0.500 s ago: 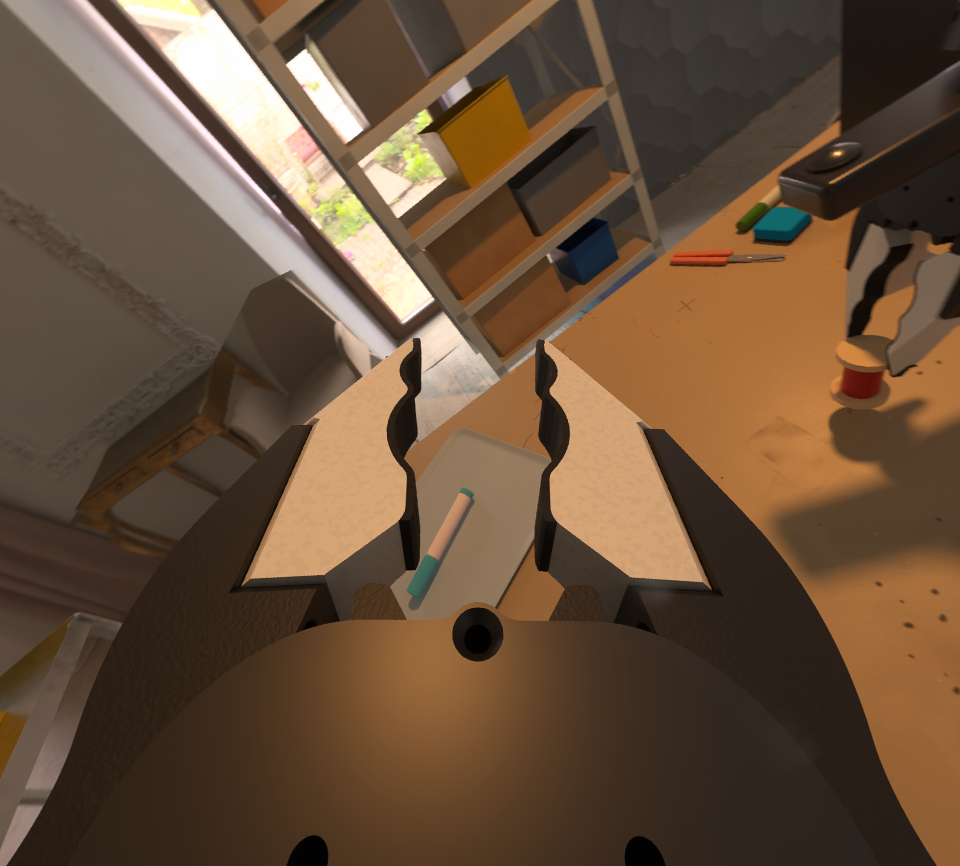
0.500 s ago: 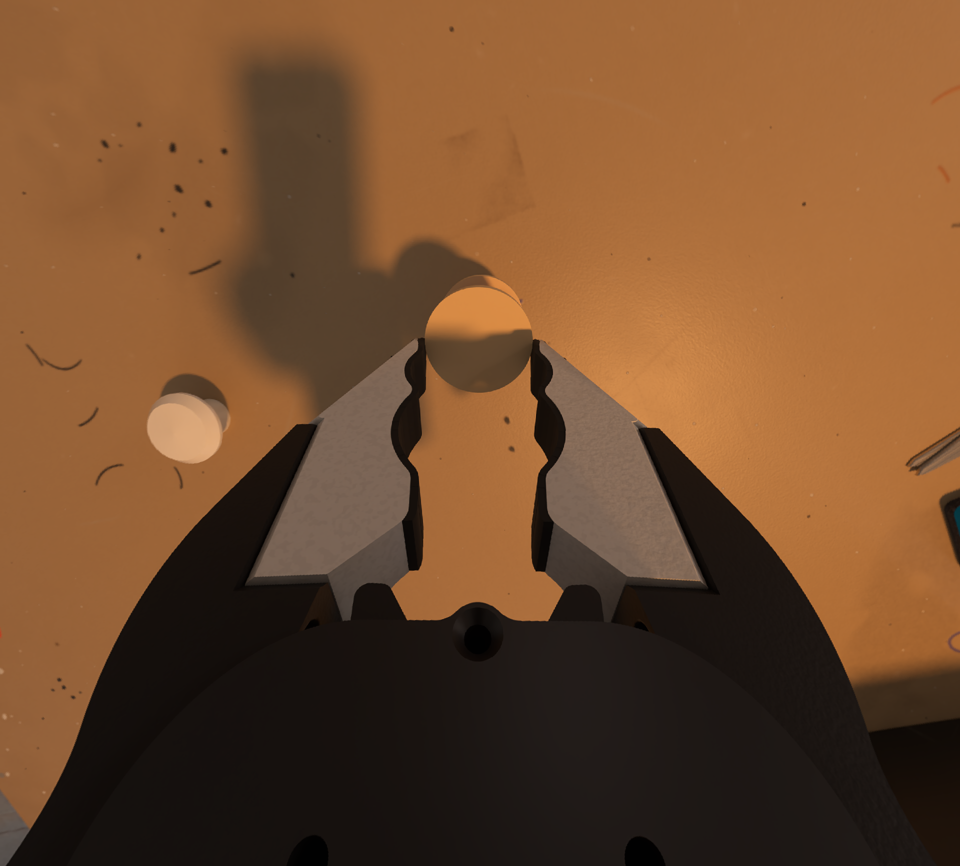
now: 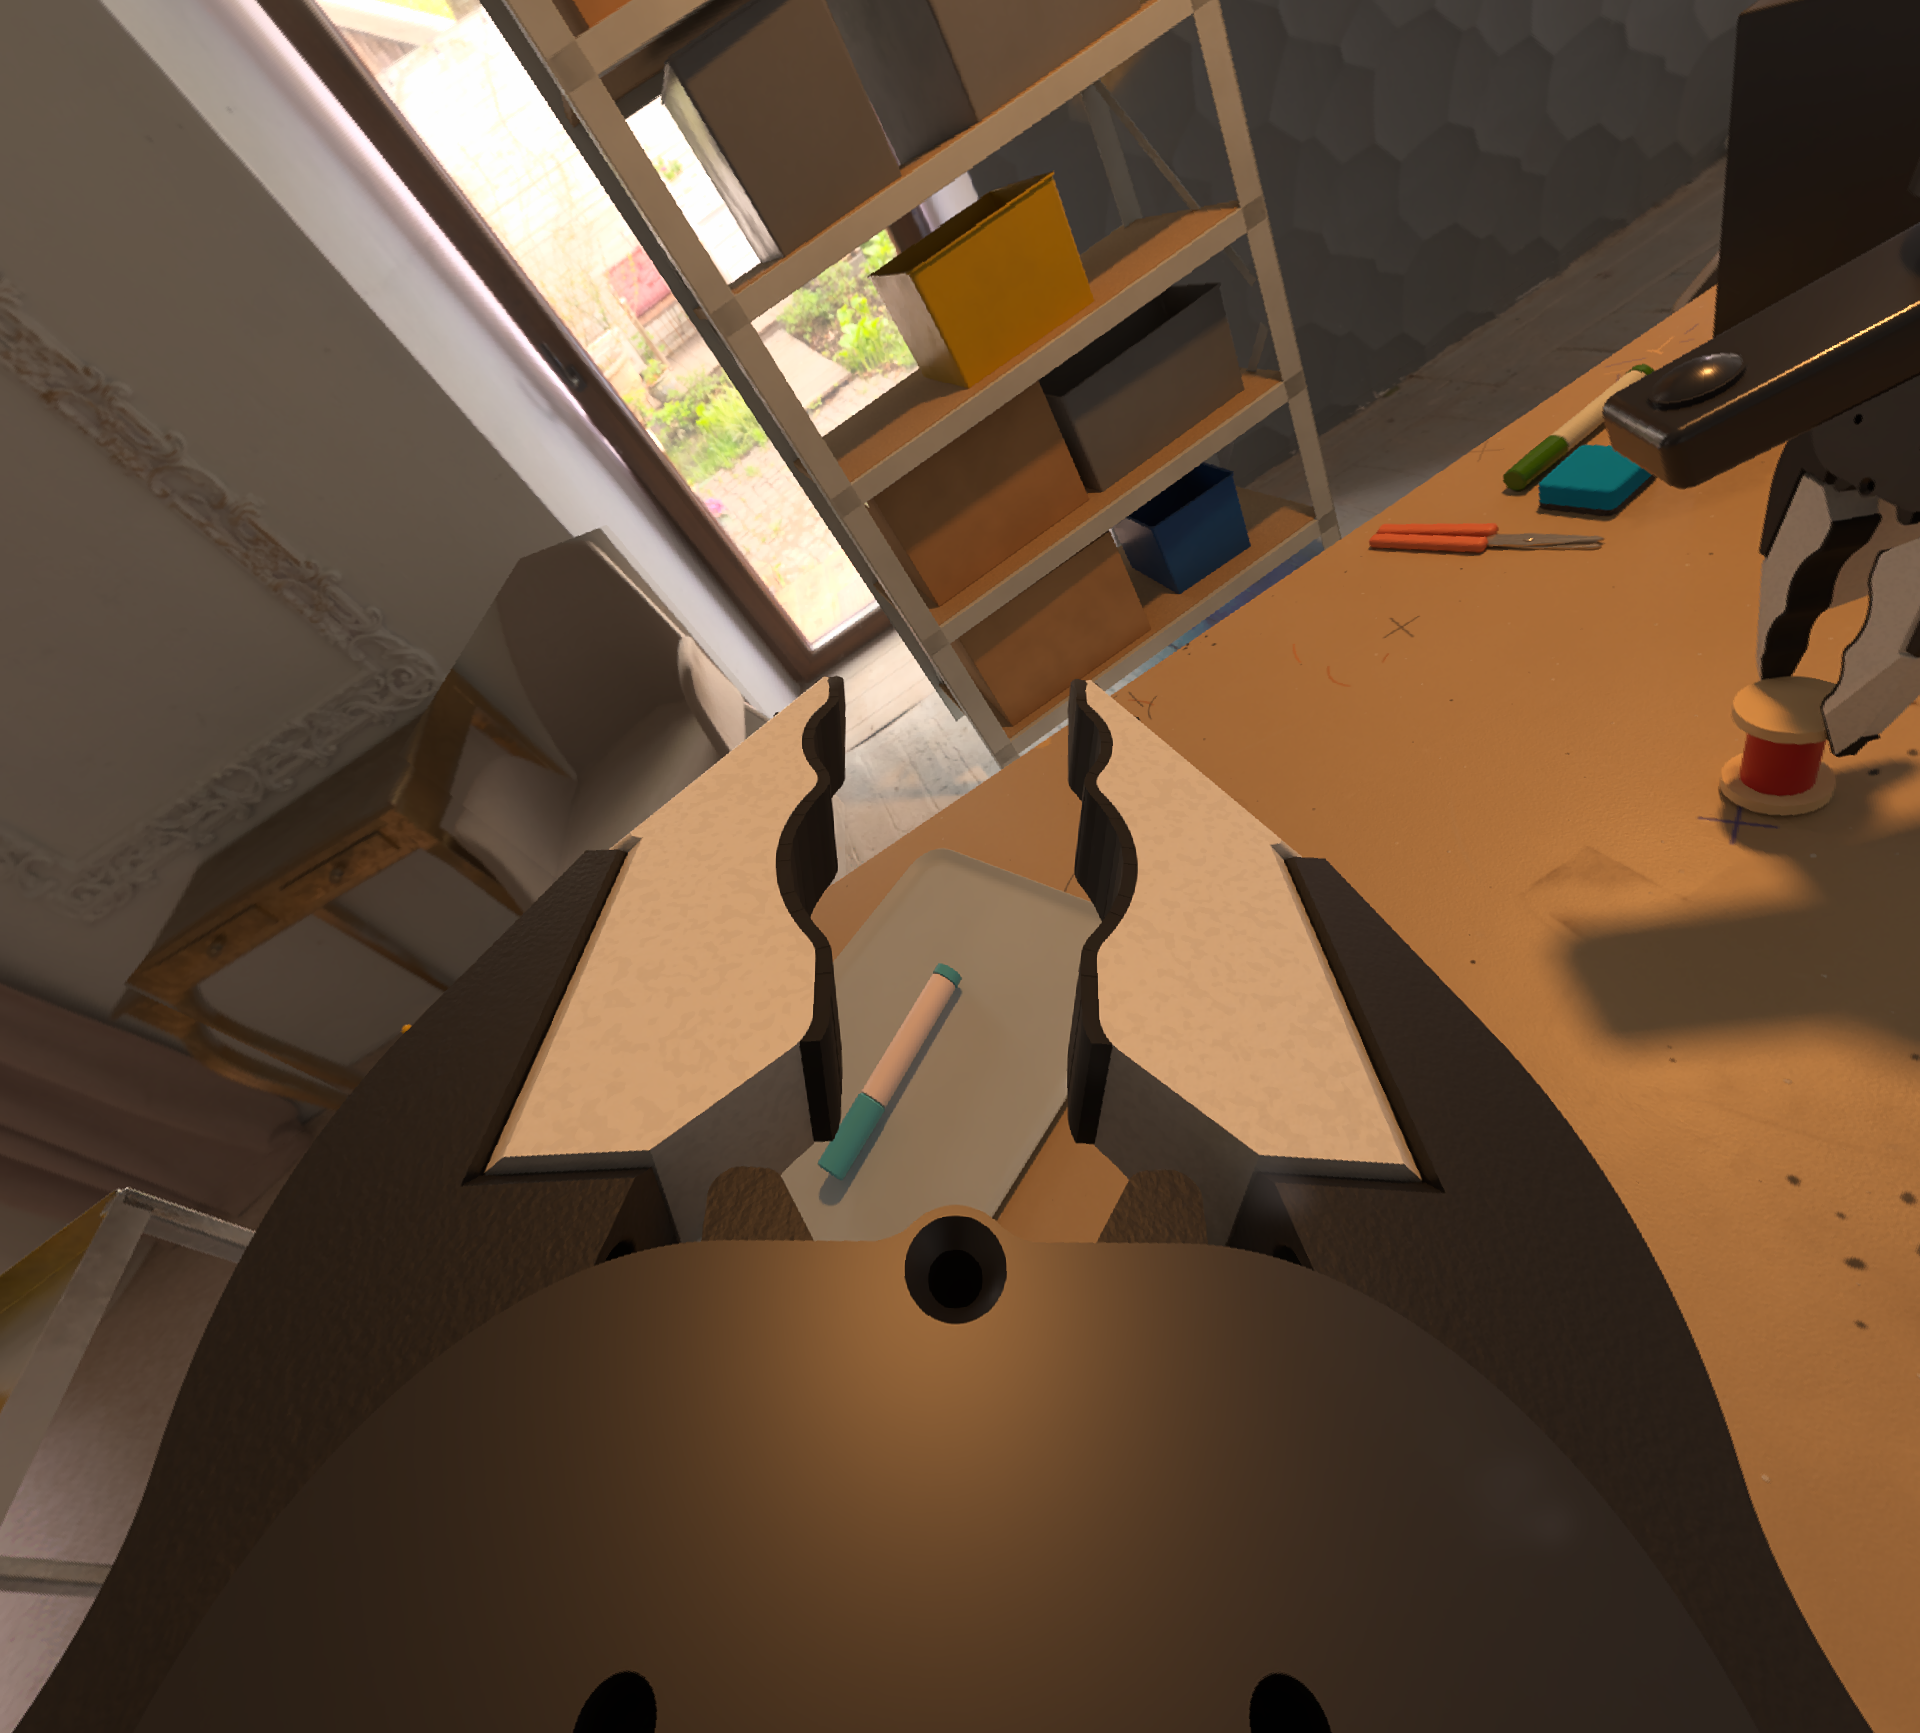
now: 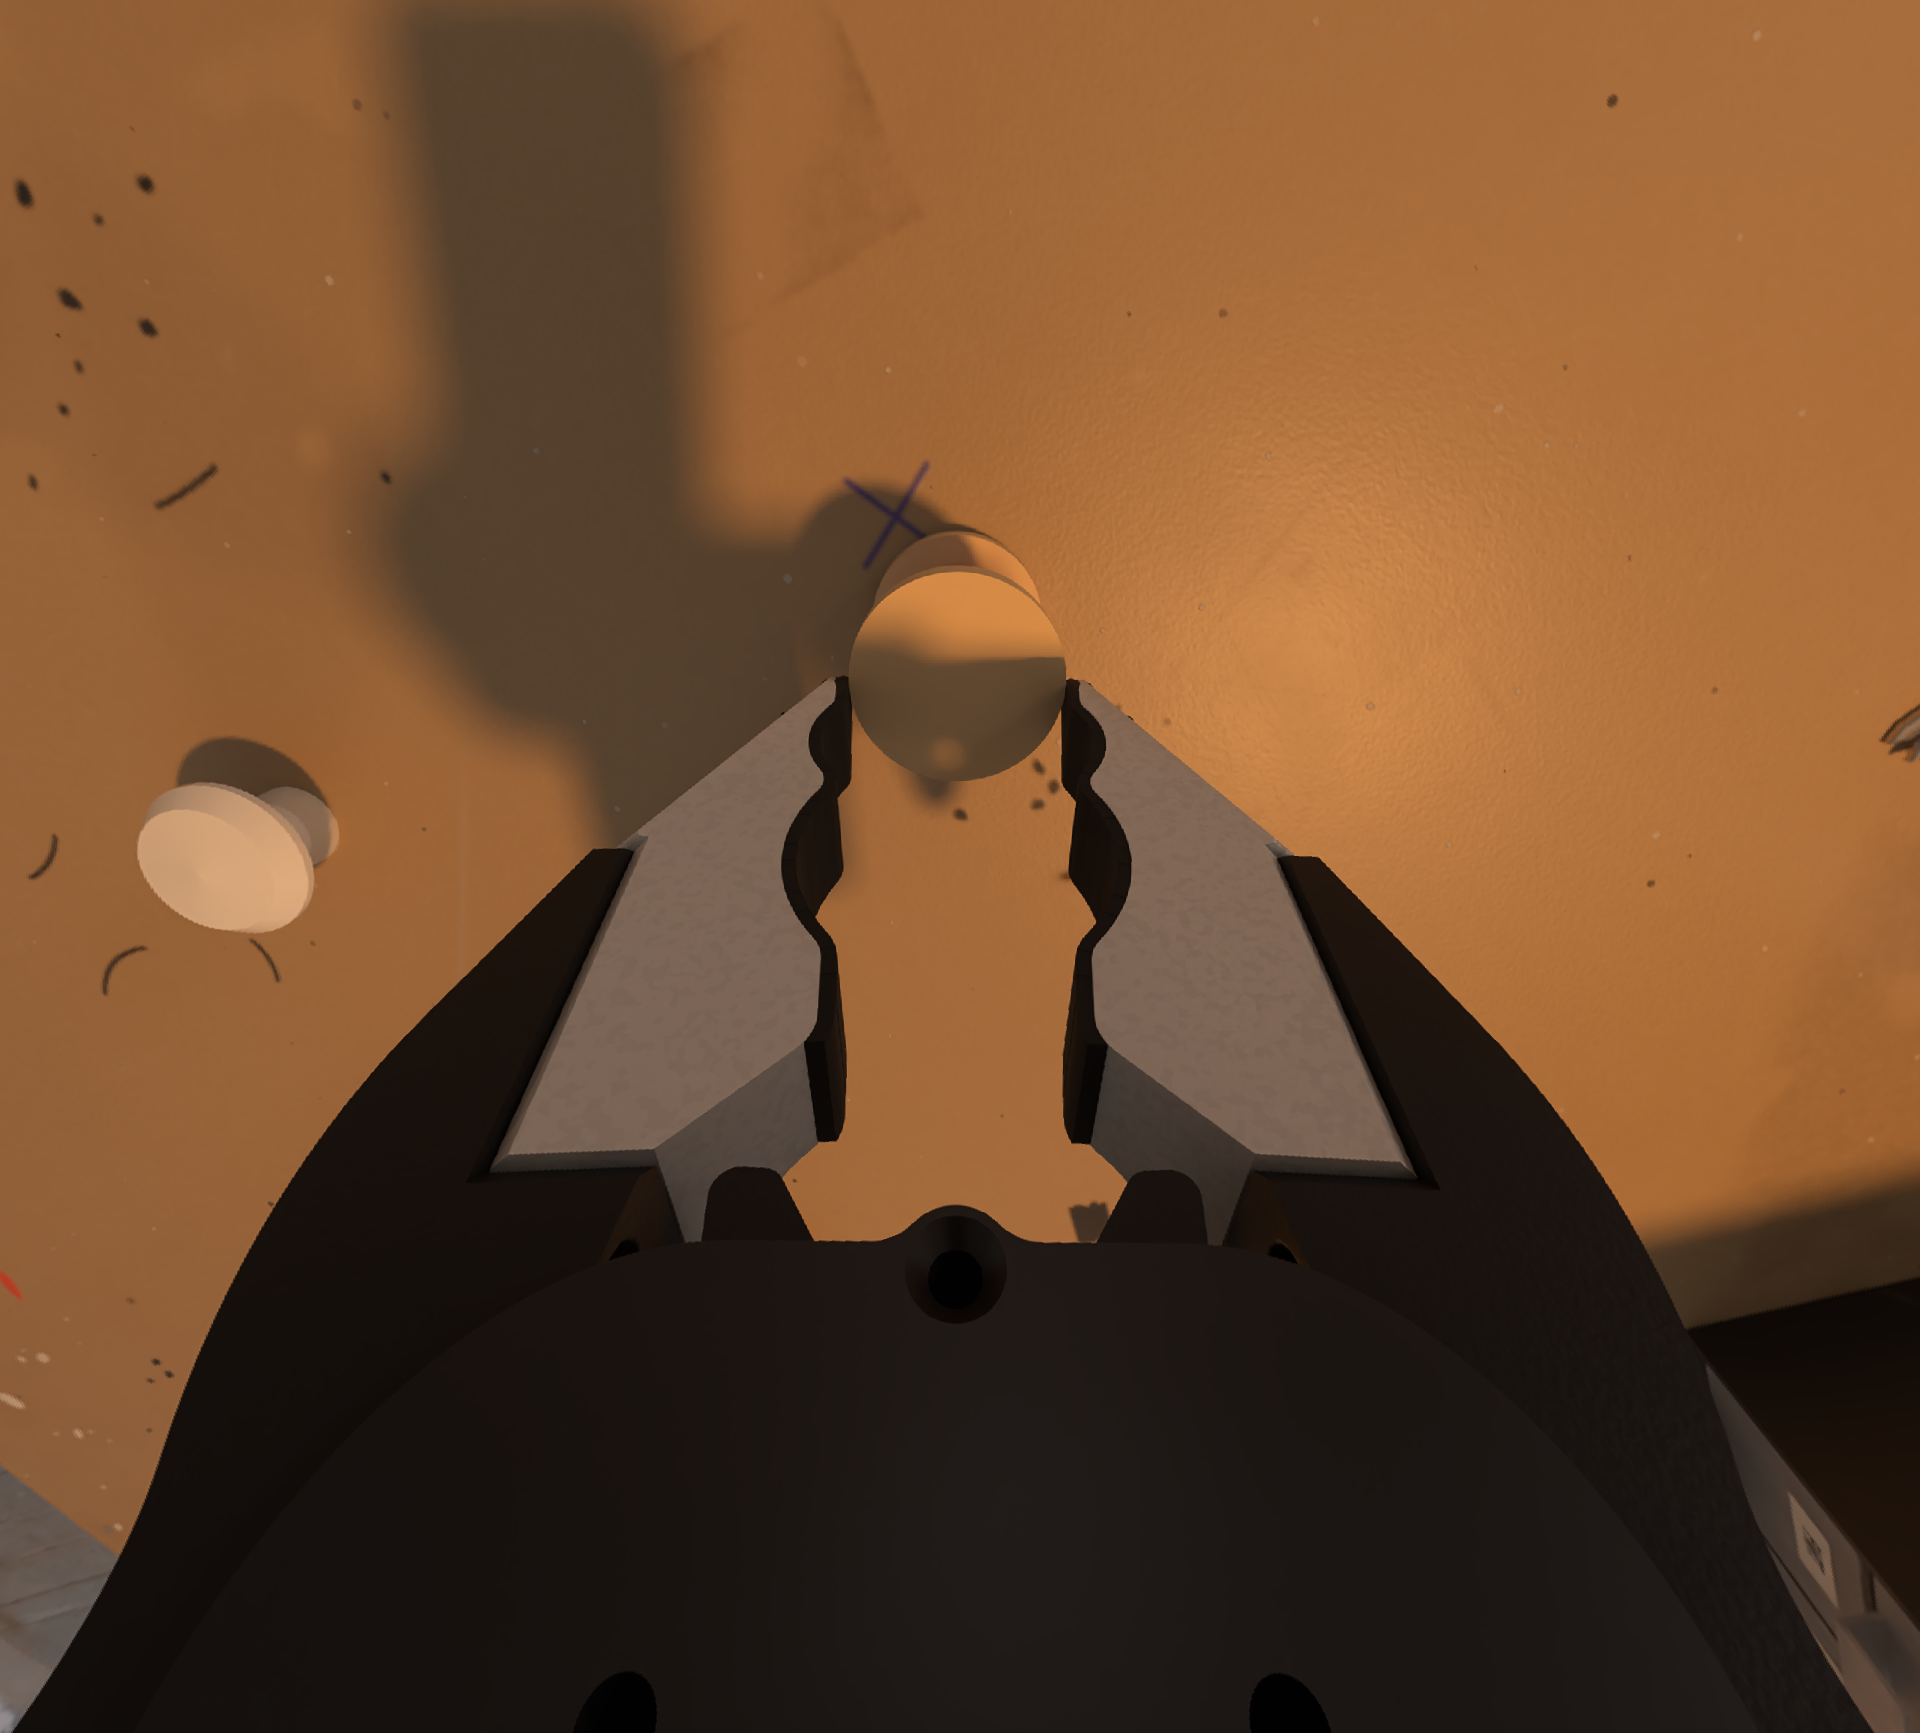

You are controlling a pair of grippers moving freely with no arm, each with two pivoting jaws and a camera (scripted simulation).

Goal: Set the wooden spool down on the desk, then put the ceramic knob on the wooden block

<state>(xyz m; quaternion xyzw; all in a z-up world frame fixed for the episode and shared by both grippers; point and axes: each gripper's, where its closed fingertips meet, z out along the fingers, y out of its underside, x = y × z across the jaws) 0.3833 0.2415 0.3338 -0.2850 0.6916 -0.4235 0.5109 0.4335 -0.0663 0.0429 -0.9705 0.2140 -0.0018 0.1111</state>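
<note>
Left wrist view: our left claw (image 3: 954, 717) hangs spread and empty above a grey tray (image 3: 1023, 914) holding a teal-capped marker (image 3: 891, 1068). Farther right, the wooden spool wound with red thread (image 3: 1778, 746) stands upright on the orange-brown table (image 3: 1455, 852), under the right claw (image 3: 1813, 691).

Right wrist view: our right claw (image 4: 956, 694) brackets the spool's top flange (image 4: 958, 675); we cannot tell whether it grips or has let go.

Knob: the white ceramic knob (image 4: 229, 852) lies on the table, left of the spool.

Handling: we judge the knob hard, slick and chippable; hold it across its round cap.

Bare desk (image 4: 1351, 333) surrounds the spool (image 4: 956, 675); the knob (image 4: 227, 855) stands well apart.
</note>
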